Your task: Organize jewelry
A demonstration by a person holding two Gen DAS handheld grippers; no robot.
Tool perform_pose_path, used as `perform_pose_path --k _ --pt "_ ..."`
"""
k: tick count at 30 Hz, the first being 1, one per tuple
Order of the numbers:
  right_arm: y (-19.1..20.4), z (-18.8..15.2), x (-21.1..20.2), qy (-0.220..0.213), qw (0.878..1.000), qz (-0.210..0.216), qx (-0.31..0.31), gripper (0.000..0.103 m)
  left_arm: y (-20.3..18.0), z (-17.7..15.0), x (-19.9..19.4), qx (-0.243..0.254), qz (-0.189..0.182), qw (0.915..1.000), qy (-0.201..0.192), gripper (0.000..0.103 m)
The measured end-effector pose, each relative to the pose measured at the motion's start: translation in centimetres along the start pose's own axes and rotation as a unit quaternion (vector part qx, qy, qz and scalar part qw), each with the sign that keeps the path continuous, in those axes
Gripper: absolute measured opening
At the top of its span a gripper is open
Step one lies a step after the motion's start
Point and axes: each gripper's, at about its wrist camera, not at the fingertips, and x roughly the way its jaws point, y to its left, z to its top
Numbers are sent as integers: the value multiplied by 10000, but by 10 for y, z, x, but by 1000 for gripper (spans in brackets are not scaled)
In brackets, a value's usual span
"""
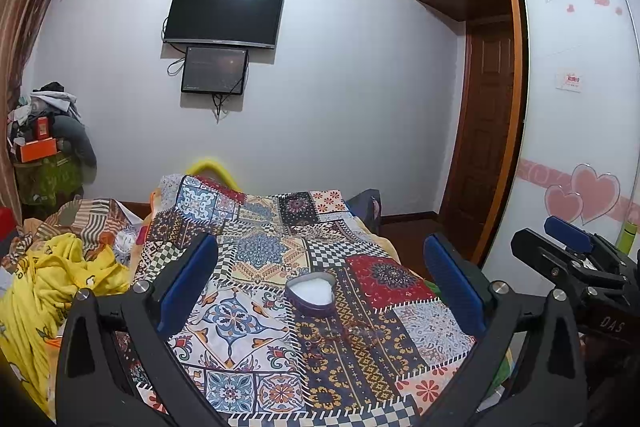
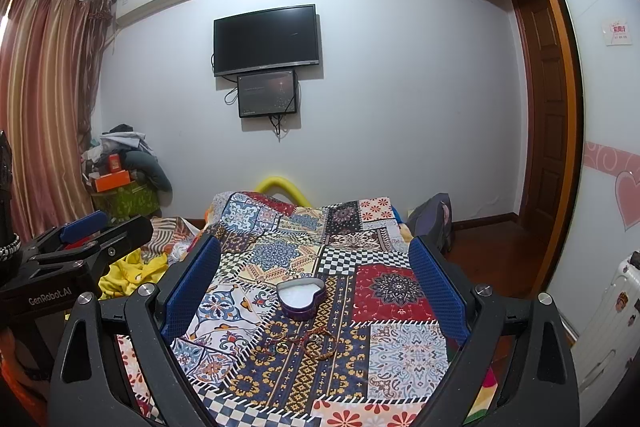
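Note:
An open heart-shaped tin (image 1: pixel 311 293) with a white lining sits on the patterned patchwork cloth (image 1: pixel 248 311); it also shows in the right wrist view (image 2: pixel 301 297). In front of it lie small pieces of jewelry (image 2: pixel 308 341): a ring, a red cord bracelet and a beaded bracelet, faint in the left wrist view (image 1: pixel 340 337). My left gripper (image 1: pixel 320 287) is open and empty, held above the cloth short of the tin. My right gripper (image 2: pixel 314 287) is open and empty, likewise above the cloth. Each gripper shows at the edge of the other's view.
A yellow blanket (image 1: pixel 52 287) lies bunched to the left. A wardrobe with a sliding door (image 1: pixel 576 107) stands on the right, a white suitcase (image 2: pixel 612 307) beside it. A pile of clothes and boxes (image 2: pixel 120 167) sits in the far left corner.

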Motion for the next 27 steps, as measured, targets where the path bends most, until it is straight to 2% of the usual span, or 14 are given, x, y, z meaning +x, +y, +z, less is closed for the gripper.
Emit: perform_pose_path --k 18,27 --pt "0 -8 10 132 9999 -32 5 94 -2 -4 10 -52 -53 9999 93 103" --pt "-9 -28 34 567 9982 -188 40 94 14 -16 44 -125 13 9987 499 103"
